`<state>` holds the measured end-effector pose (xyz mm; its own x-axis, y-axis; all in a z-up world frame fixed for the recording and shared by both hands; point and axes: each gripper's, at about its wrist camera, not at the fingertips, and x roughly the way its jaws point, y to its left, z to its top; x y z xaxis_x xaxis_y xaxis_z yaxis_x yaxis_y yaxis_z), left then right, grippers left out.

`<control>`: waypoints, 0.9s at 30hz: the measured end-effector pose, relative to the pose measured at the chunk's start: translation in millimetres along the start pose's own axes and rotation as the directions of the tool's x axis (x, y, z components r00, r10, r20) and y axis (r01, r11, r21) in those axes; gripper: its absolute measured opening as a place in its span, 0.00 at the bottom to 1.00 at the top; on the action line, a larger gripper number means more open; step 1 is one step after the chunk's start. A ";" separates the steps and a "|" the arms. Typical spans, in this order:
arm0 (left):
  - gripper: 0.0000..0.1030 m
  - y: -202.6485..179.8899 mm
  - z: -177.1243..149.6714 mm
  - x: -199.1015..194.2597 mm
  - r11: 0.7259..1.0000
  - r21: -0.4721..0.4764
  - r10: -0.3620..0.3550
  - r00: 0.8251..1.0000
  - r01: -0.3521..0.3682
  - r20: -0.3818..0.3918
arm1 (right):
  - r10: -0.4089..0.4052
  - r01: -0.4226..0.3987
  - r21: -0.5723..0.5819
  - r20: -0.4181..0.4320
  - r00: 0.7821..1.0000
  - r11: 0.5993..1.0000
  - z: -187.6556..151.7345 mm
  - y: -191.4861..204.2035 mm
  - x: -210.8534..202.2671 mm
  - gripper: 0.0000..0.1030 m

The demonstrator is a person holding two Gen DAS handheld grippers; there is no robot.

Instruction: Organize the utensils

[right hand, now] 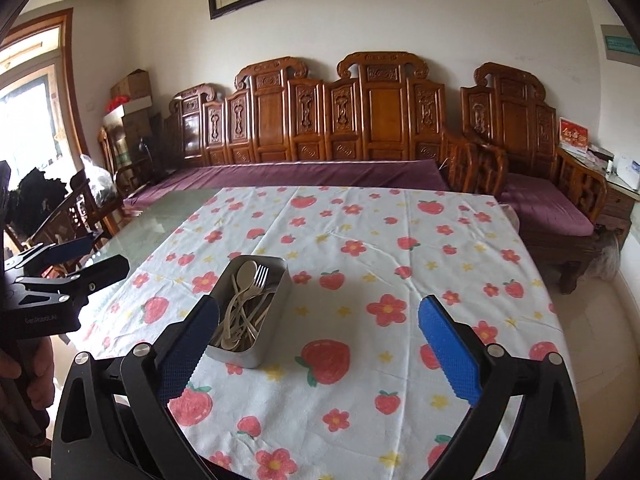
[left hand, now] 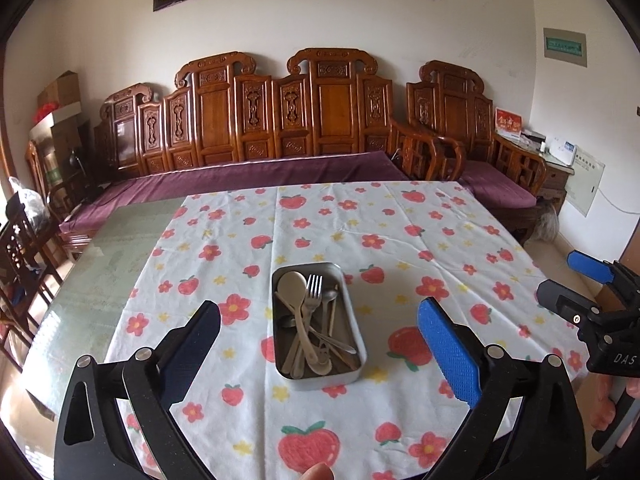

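Observation:
A metal box (left hand: 357, 362) stands on the flowered tablecloth (left hand: 400, 248) and holds several utensils: cream spoons (left hand: 294, 286), a metal fork (left hand: 313, 292) and small metal spoons. My left gripper (left hand: 320, 344) is open and empty, held above and just in front of the box. My right gripper (right hand: 320, 344) is open and empty, to the right of the box (right hand: 272, 320), which lies by its left finger (right hand: 188, 352). The right gripper also shows at the right edge of the left wrist view (left hand: 576, 284); the left gripper shows at the left edge of the right wrist view (right hand: 80, 260).
The cloth covers a glass-topped table (left hand: 120, 248) whose left part is bare. A carved wooden sofa (left hand: 280, 120) with purple cushions stands behind the table. Wooden chairs (right hand: 80, 208) are at the left. An armchair (left hand: 500, 160) and side table stand at the back right.

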<state>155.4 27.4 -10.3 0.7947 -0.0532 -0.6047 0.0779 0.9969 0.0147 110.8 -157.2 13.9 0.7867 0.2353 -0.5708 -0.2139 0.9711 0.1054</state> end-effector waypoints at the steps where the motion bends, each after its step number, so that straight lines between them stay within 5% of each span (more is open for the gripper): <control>1: 0.93 -4.0 0.2 -5.2 1.000 0.001 0.003 1.000 -0.003 0.005 | -0.003 0.003 0.004 0.010 1.000 1.000 0.2 -2.1 -6.7 0.98; 27: 0.93 -46.4 26.5 -117.1 1.000 0.003 -0.028 0.973 0.028 0.229 | -0.052 0.061 -0.028 0.250 0.967 0.998 20.9 7.0 -125.9 0.98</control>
<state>74.7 -14.2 80.9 0.9090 -0.0927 -0.4062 0.1018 0.9948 0.0007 22.4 -179.2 103.4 0.9166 0.1867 -0.3536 -0.1816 0.9822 0.0477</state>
